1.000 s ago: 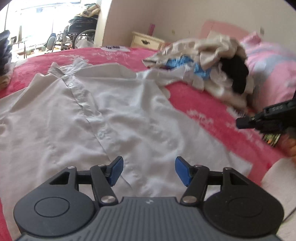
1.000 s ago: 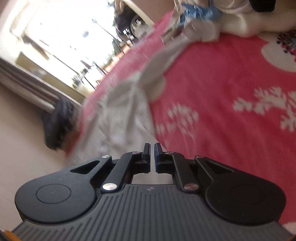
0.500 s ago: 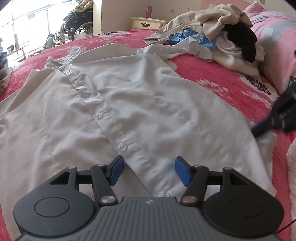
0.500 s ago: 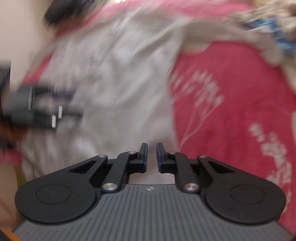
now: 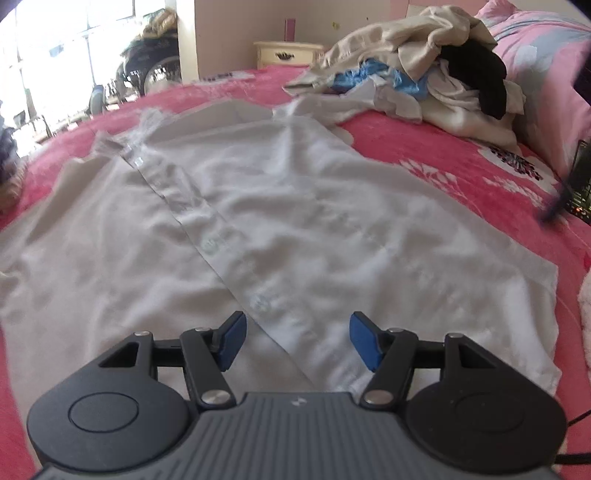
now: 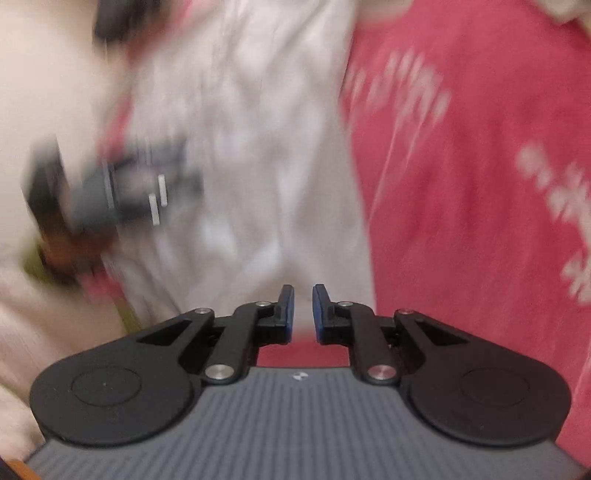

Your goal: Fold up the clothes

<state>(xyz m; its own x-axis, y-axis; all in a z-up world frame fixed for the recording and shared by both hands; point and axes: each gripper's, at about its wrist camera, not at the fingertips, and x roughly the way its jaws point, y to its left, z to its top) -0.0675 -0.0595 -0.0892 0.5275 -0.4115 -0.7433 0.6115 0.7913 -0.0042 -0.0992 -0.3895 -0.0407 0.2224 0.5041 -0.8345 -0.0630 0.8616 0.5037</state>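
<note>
A cream nightstand [image 5: 286, 55] stands against the beige wall [image 5: 236, 33], with bright windows [image 5: 66, 48] to its left.

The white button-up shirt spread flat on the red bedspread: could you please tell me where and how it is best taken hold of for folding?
Probably at the near hem corner of the white button-up shirt, coming in from the right over the red bedspread. That edge lies free and flat on the bed, so fingers could slide under a single layer; the buttoned placket in the middle offers no loose edge.

A bed [image 5: 436, 155] in a red, white-flowered cover is carrying a white button-up shirt [image 5: 258, 229] lying spread flat across it, while a heap of mixed clothes [image 5: 424, 74] is sitting farther back beside a pink pillow [image 5: 546, 74]
</note>
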